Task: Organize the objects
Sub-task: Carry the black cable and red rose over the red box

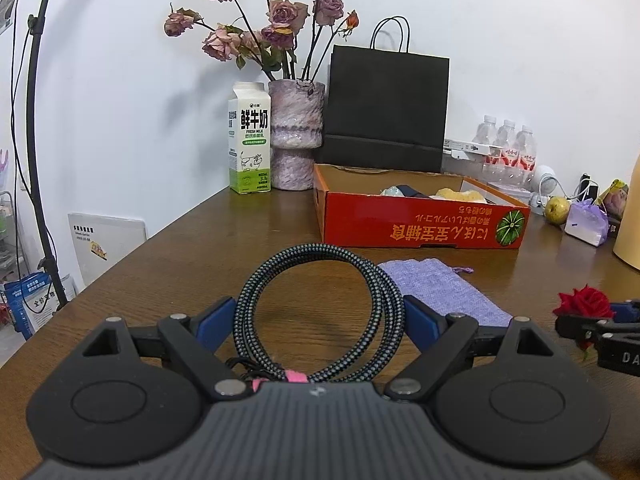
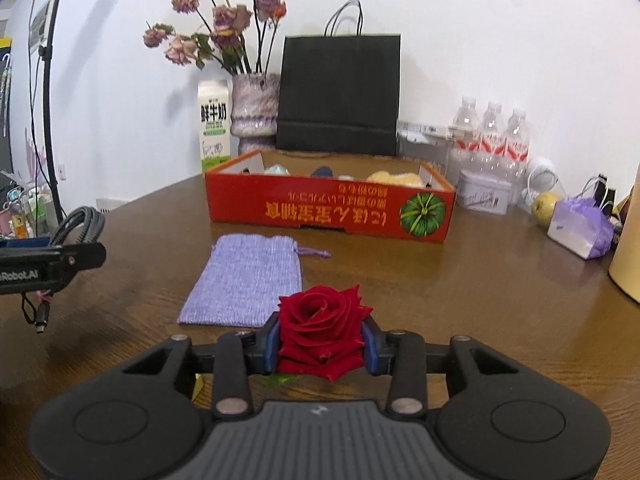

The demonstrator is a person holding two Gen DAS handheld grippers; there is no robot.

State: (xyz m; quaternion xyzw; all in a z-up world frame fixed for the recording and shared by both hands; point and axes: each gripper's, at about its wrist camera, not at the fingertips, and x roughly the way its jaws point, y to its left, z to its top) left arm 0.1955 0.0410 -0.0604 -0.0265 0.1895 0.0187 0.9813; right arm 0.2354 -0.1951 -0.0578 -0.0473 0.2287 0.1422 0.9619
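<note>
Left gripper (image 1: 319,316), nearest in its own view: jaws spread wide, blue pads pressed against both sides of a coiled braided cable (image 1: 318,312), which stands as an upright loop between them, bound low down by a pink tie (image 1: 296,377). The gripper points slightly downward over the wooden table (image 1: 168,280).

Right gripper (image 2: 322,346): jaws drawn in narrow, blue pads (image 2: 271,346) squeezing a red rose (image 2: 324,332) head from both sides; bloom faces up and forward. It also tilts a little down toward the tabletop. From the left view it sits off to the right, rose visible at its tip.

Just beyond both: a purple knit pouch (image 2: 244,284) lying flat, drawstring toward the box.

Farther: an orange cardboard box (image 2: 328,210), open-topped, holding several small items, hard to identify.

Against the wall: milk carton (image 1: 250,140), vase of dried roses (image 1: 296,136), black paper bag (image 1: 386,108), water bottles (image 2: 490,136).
</note>
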